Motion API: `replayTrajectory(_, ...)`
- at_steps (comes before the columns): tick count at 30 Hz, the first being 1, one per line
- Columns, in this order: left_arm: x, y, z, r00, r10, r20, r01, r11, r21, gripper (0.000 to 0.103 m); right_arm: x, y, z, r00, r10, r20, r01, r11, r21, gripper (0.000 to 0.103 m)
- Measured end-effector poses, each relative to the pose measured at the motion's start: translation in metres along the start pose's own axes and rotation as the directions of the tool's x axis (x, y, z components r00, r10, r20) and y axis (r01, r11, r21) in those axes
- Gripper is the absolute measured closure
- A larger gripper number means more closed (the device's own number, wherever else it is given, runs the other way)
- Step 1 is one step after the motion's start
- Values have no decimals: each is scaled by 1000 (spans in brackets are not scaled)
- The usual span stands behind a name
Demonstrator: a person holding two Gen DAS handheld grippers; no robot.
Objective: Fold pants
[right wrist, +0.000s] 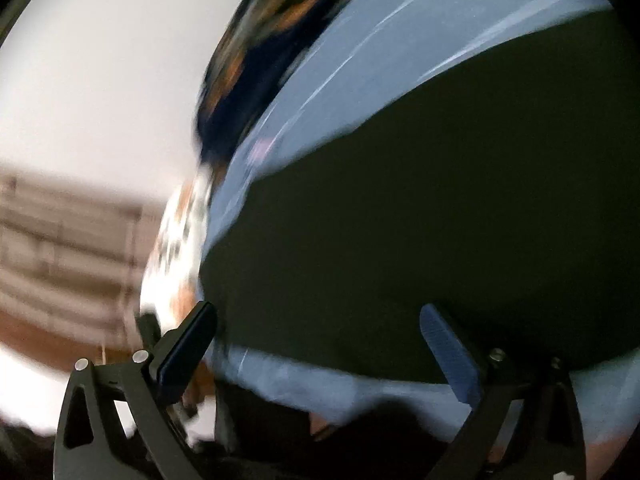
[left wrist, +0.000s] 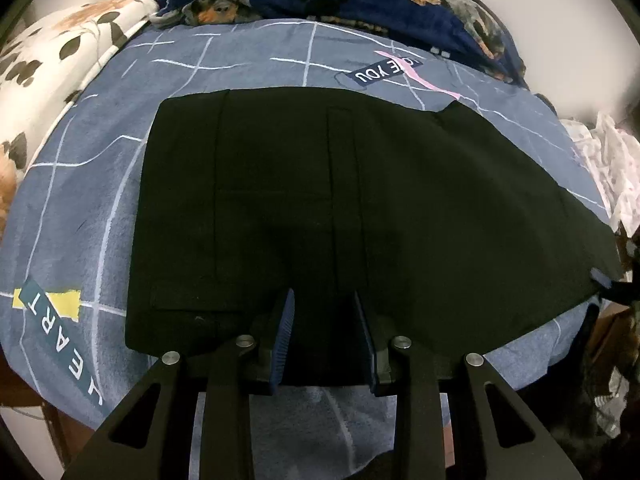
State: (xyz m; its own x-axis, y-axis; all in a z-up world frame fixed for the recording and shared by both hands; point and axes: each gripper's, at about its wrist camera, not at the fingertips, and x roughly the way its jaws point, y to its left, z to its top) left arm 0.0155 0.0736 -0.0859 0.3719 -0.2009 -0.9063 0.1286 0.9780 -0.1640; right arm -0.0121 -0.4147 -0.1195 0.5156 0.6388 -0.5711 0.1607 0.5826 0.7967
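1. The bed serves as a broad, flat folding surface under its blue grid sheet.
2. The black pants lie spread flat across it, waistband at the near edge, ready for a fold.
3. The left claw, partly spread, straddles the near edge without clearly pinching cloth.
4. The right claw gapes wide and empty, blurred, probably heading for a grip.

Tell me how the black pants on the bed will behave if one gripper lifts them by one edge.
The black pants lie flat and thin on the blue bedsheet, so they will probably drape and sag, not stay stiff. They look light. The matte cloth seems unlikely to slip from ribbed pads.
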Motion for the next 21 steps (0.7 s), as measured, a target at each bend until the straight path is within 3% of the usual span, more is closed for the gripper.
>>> replayTrajectory(3,0,0,0,1000,5,-8,-5,1000,-10,71,-72,-58,18,986,-16,163,-7,990,140,4)
replayTrajectory(6,0,-1,1,1000,15,-17,-15,1000,-15,71,-135,-104,26,952,-56,300,-19,970,241,8)
replayTrajectory(9,0,-2,0,999,27,-19,-27,1000,-11,71,-198,-139,23,890,-136,436,-12,947,322,8)
replayTrajectory(14,1,-4,1,999,41,-26,-41,999,-11,71,-256,-165,12,800,-219,558,-9,927,375,8)
replayTrajectory(16,1,-3,1,999,40,-27,-40,999,-13,71,-266,-178,7,782,-216,585,-40,919,393,8)
replayTrajectory(21,2,-2,2,999,29,-25,-29,999,-28,71,-271,-198,7,771,-153,618,-120,918,378,8)
